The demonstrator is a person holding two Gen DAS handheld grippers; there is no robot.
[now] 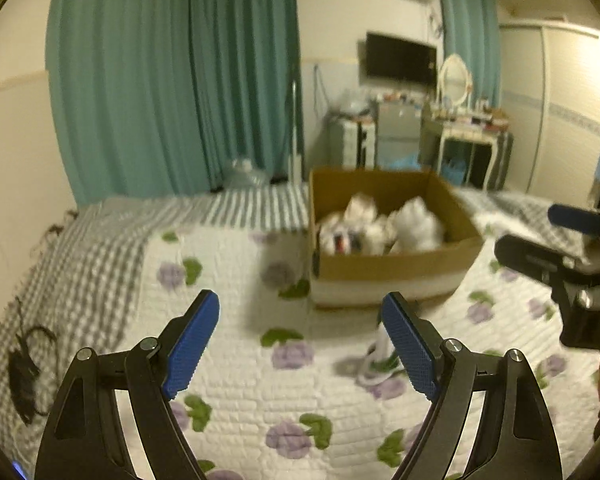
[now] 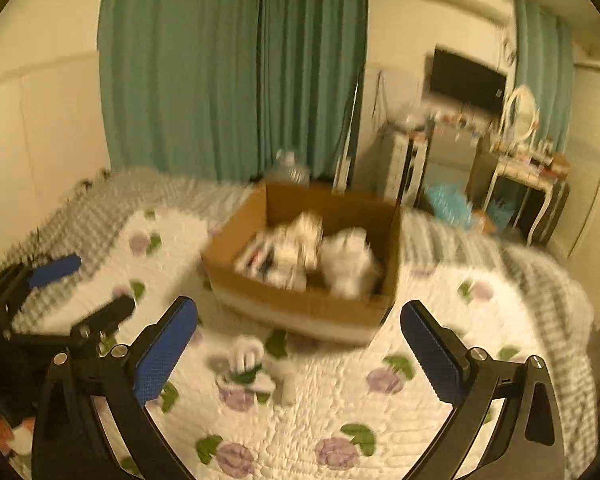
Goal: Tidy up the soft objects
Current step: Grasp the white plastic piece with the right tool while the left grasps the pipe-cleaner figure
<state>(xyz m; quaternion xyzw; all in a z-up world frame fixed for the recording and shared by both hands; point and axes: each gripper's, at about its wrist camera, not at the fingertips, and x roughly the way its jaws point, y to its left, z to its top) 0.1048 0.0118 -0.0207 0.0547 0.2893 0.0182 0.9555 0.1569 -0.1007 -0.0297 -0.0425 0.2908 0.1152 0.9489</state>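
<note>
A brown cardboard box [image 1: 396,268] sits on the bed and holds several white soft toys [image 1: 416,224]; it also shows in the right wrist view [image 2: 300,304] with the toys [image 2: 348,260] inside. A small white soft toy with green trim [image 2: 256,368] lies on the quilt in front of the box, partly hidden behind a finger in the left wrist view [image 1: 376,360]. My left gripper [image 1: 300,344] is open and empty above the quilt. My right gripper [image 2: 300,356] is open and empty, above the small toy.
A white quilt with purple flowers [image 1: 260,380] covers a grey striped bedsheet [image 1: 92,248]. Teal curtains [image 1: 172,80] hang behind. A dressing table [image 1: 468,132], cabinet and wall TV [image 1: 400,58] stand at the far side. A dark tassel [image 1: 24,368] lies at the left.
</note>
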